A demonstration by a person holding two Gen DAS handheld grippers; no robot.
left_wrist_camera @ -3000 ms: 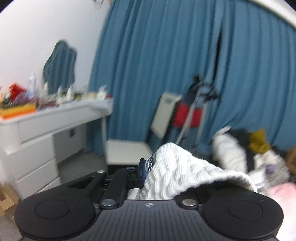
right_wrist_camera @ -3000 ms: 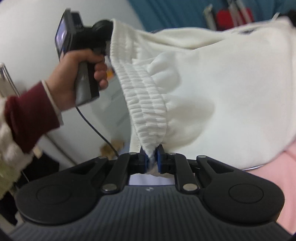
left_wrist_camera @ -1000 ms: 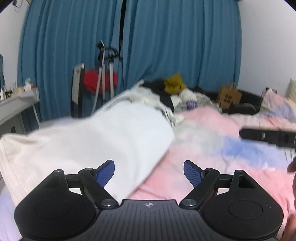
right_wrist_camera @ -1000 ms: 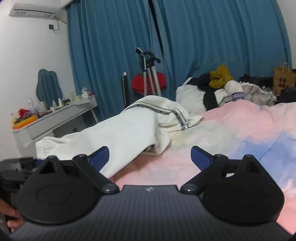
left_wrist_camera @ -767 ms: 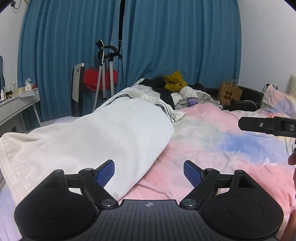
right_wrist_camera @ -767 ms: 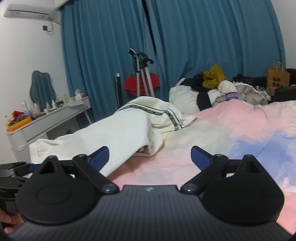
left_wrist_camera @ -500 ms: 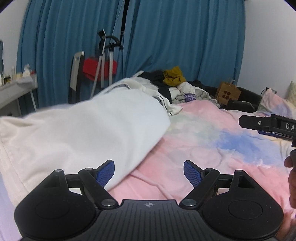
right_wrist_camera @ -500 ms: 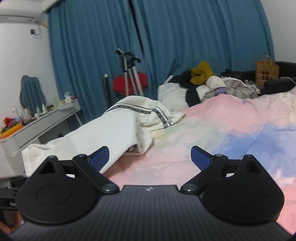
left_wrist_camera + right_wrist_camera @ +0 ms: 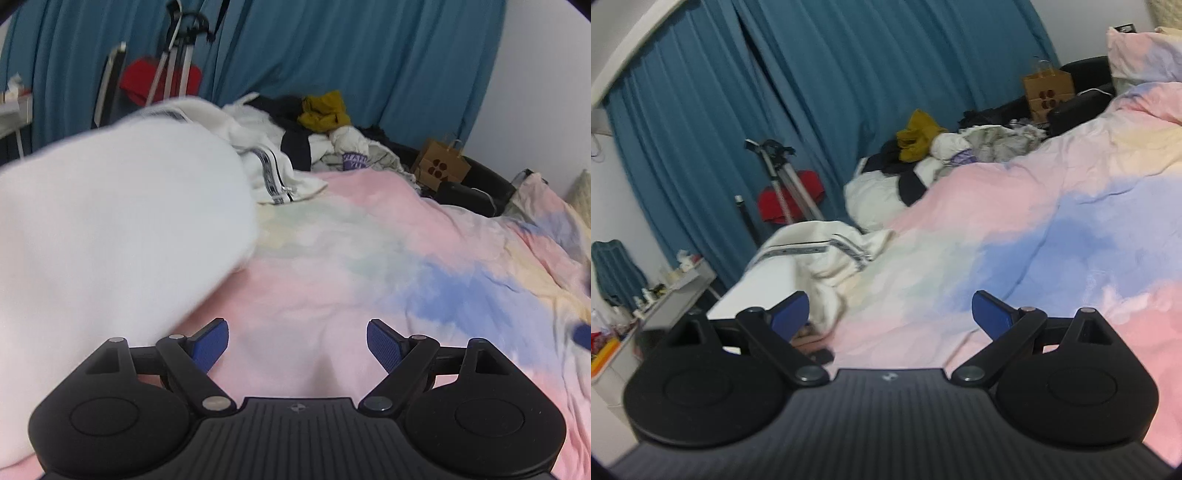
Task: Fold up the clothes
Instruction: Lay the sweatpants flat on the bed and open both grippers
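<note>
Left gripper [image 9: 297,341]: jaws spread wide, nothing between the blue pads; it hovers low over the pink bedspread [image 9: 369,280].
Right gripper [image 9: 890,312]: jaws likewise spread wide and empty, above the same bedspread [image 9: 1034,240].
White trousers [image 9: 110,221]: laid on the left part of the bed; in the left wrist view they fill the near left and are motion-blurred, with the striped leg ends [image 9: 275,173] at the far end.
Long axis: runs from near left to far centre, roughly along the bed edge.
Direction from fingers: left of both grippers; the cloth edge lies just beside the left pad of the left gripper. In the right wrist view the trousers [image 9: 798,258] sit beyond and left of its left pad.
Nearer gripper: the left, by judgement.
Unfolded pile [image 9: 934,155]: far end of the bed, well apart from both grippers.
</note>
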